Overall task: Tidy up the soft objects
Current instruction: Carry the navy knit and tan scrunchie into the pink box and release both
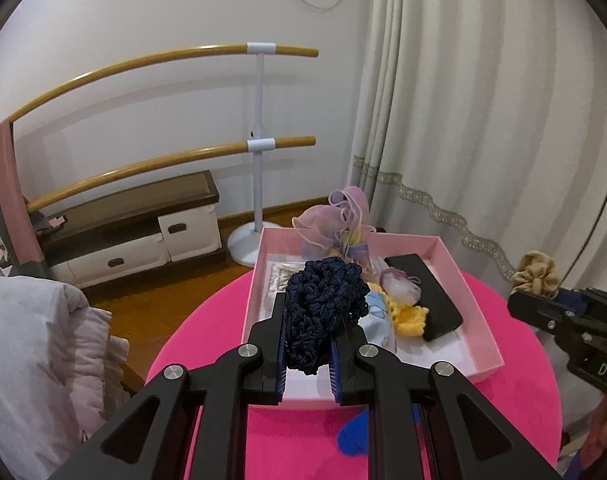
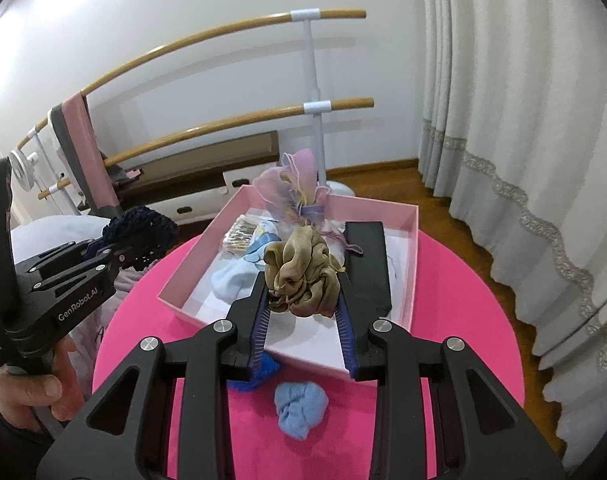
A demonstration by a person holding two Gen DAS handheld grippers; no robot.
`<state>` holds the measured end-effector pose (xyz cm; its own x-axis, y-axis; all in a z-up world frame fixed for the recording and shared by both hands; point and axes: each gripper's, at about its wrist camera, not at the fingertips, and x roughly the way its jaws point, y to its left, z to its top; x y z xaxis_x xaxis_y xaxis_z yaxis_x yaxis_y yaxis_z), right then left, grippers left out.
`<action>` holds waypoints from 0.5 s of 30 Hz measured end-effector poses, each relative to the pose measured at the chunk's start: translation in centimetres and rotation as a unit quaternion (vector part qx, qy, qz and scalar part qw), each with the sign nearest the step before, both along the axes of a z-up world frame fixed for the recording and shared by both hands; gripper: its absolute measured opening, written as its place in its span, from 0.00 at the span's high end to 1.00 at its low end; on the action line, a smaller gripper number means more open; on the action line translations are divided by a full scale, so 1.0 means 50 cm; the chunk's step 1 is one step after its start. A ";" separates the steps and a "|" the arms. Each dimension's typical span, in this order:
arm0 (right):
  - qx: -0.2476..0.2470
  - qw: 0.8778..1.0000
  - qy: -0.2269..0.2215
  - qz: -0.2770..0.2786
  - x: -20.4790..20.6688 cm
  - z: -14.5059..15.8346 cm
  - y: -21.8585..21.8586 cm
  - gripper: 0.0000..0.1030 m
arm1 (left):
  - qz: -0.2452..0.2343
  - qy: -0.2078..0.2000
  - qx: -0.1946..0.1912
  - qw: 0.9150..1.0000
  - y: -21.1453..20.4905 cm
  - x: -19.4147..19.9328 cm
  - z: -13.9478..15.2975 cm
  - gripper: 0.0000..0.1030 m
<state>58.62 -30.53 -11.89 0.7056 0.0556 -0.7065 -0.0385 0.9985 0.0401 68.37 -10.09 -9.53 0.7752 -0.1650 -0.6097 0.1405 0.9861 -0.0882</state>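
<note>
- The navy crocheted scrunchie (image 1: 321, 312) clamped in the left gripper (image 1: 308, 342) hides the box floor just ahead of its fingers.
- A blue soft piece (image 1: 353, 436) below that gripper is mostly covered by its frame.
- Ahead of the right gripper (image 2: 303, 300), the small pale bundle (image 2: 239, 234) in the pink box (image 2: 413, 248) is too small to identify, possibly hairpins.

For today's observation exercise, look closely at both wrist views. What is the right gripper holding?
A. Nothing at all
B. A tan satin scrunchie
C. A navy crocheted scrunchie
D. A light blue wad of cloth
B: in the right wrist view the right gripper is shut on the tan satin scrunchie, while the navy scrunchie sits in the left gripper.
</note>
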 end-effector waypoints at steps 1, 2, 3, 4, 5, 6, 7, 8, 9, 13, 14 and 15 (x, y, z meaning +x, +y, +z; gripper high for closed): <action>0.000 1.000 0.004 0.000 0.011 -0.006 -0.001 0.73 | 0.000 0.005 0.001 1.000 -0.001 0.023 -0.007 0.87; -0.001 1.000 0.010 0.000 0.022 -0.013 -0.002 0.73 | 0.000 0.009 0.000 1.000 -0.001 0.037 -0.012 0.87; -0.001 1.000 0.013 0.001 0.027 -0.017 -0.004 0.73 | -0.001 0.015 -0.001 1.000 -0.001 0.058 -0.021 0.87; -0.001 1.000 0.017 0.000 0.035 -0.023 -0.005 0.73 | -0.001 0.019 0.000 1.000 -0.004 0.073 -0.027 0.87; -0.001 1.000 0.021 0.000 0.041 -0.029 -0.006 0.72 | -0.001 0.022 0.000 1.000 -0.007 0.084 -0.033 0.87; -0.001 1.000 0.024 0.000 0.047 -0.034 -0.007 0.72 | -0.002 0.025 -0.001 1.000 -0.010 0.097 -0.039 0.87; 0.000 1.000 0.027 0.000 0.053 -0.040 -0.009 0.72 | -0.002 0.030 -0.001 1.000 -0.014 0.114 -0.048 0.87; -0.001 0.999 0.032 -0.001 0.060 -0.048 -0.011 0.72 | -0.003 0.033 0.000 0.999 -0.017 0.125 -0.054 0.87; -0.001 0.999 0.035 -0.001 0.065 -0.054 -0.013 0.72 | -0.004 0.038 0.001 0.999 -0.020 0.141 -0.063 0.87; 0.000 0.999 0.048 -0.004 0.084 -0.075 -0.018 0.72 | -0.004 0.049 0.004 0.999 -0.035 0.182 -0.089 0.87; -0.001 0.999 0.051 -0.005 0.086 -0.080 -0.019 0.72 | -0.005 0.052 0.004 0.999 -0.037 0.189 -0.094 0.87; 0.000 0.999 0.053 -0.005 0.089 -0.083 -0.021 0.72 | -0.005 0.055 0.005 0.998 -0.039 0.195 -0.098 0.87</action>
